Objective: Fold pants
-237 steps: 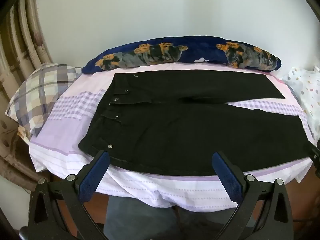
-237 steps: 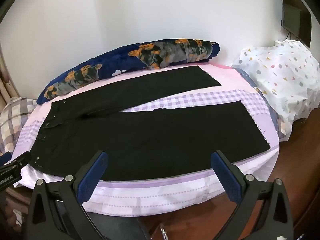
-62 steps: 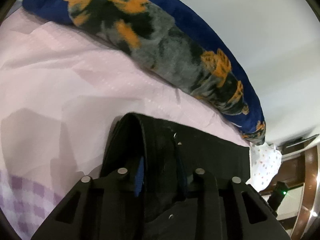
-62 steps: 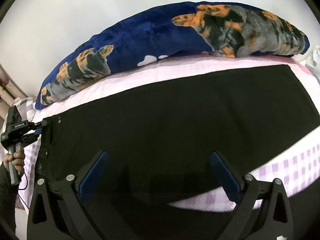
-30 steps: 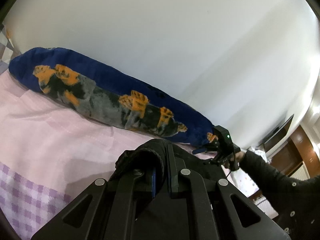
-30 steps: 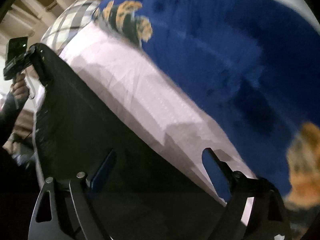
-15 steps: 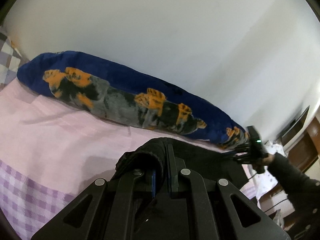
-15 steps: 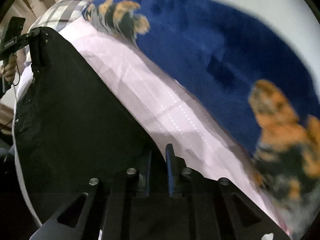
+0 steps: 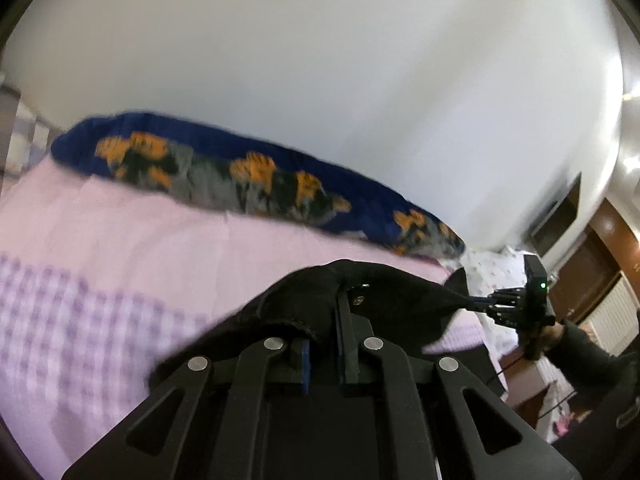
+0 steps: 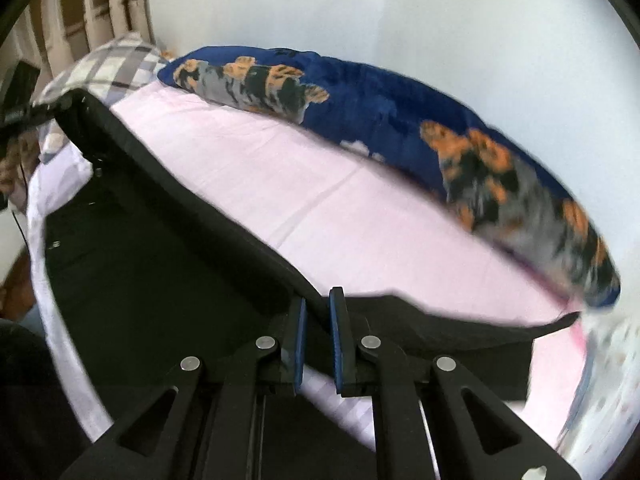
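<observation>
The black pants (image 10: pixel 160 256) are lifted along their far edge above the pink and purple bedsheet (image 10: pixel 280 168). My left gripper (image 9: pixel 326 312) is shut on the waistband end of the pants (image 9: pixel 304 300), which bunches over its fingers. My right gripper (image 10: pixel 318 312) is shut on the far leg's edge near the hem, and the fabric stretches taut from it to the left gripper (image 10: pixel 20 116) at the far left. In the left wrist view the right gripper (image 9: pixel 516 304) shows at the right, holding the cloth's other end.
A long blue pillow with orange and grey print (image 10: pixel 400 120) lies along the white wall (image 9: pixel 320 80). A plaid pillow (image 10: pixel 108 64) sits by the rattan headboard (image 10: pixel 88 8). A dotted white cloth (image 9: pixel 492 272) and dark wooden furniture (image 9: pixel 600 248) are at the right.
Both grippers have raised and pulled the far edge of the pants towards the near side; more bare pink sheet shows beside the pillow. The right gripper stays shut after closing about half a second ago.
</observation>
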Tool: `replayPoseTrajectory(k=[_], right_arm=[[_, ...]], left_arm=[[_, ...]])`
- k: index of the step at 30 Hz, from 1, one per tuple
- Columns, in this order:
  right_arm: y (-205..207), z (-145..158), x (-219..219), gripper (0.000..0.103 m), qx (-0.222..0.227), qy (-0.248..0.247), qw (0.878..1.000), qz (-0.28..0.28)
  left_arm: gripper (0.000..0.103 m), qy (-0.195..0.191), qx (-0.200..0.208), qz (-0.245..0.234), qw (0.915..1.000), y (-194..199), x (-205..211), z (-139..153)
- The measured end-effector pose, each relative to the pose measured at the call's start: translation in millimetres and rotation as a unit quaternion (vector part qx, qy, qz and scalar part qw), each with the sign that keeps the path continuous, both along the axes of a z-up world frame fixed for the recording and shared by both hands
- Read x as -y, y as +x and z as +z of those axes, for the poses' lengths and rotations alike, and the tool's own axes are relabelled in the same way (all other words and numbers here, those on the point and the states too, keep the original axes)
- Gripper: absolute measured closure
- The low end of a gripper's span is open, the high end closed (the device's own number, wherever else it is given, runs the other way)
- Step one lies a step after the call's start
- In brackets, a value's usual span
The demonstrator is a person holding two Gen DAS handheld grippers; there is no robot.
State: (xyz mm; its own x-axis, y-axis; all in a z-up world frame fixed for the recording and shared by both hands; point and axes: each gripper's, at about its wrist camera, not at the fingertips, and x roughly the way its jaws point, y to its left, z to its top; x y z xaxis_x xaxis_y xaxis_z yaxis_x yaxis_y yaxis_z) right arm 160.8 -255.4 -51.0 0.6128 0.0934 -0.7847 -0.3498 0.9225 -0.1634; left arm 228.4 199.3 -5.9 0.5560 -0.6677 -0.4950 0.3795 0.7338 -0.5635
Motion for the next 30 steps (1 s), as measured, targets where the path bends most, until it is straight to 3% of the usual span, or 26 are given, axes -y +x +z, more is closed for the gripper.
replayPoseTrajectory(k=[7, 14, 19, 21, 23, 24, 27, 30], right_arm=[[-58, -61, 5, 0.094, -0.059, 0.05, 0.996, -0.035], [-73, -105, 3, 0.094, -0.087, 0.063, 0.992, -0.068], [-77, -113, 1, 0.088, -0.077, 0.064, 0.99, -0.095], [-81, -112, 0, 0.073, -0.07, 0.066, 0.989, -0.111], [-88, -109, 0, 0.068, -0.061, 0.068, 0.989, -0.118], [-93, -107, 0, 0.067, -0.057, 0.073, 0.988, -0.12], [-107, -102, 1, 0.063, -0.047, 0.093, 0.986, -0.13], [-119, -100, 6, 0.063, -0.043, 0.129, 0.98, -0.143]], left_arm=[[0.091, 0.04, -0.069, -0.023, 0.9966, -72, 0, -49], [0.089, 0.119, -0.126, -0.039, 0.9841, -97, 16, -99], [0.084, 0.146, -0.139, -0.021, 0.9792, -104, 19, -106], [0.076, 0.171, -0.146, -0.011, 0.9743, -107, 22, -103], [0.06, 0.191, -0.15, 0.0, 0.9701, -112, 22, -99], [0.057, 0.199, -0.152, 0.01, 0.9681, -116, 20, -97], [0.049, 0.185, -0.171, 0.037, 0.967, -126, 7, -97], [0.048, 0.118, -0.203, 0.069, 0.9696, -140, -8, -99]])
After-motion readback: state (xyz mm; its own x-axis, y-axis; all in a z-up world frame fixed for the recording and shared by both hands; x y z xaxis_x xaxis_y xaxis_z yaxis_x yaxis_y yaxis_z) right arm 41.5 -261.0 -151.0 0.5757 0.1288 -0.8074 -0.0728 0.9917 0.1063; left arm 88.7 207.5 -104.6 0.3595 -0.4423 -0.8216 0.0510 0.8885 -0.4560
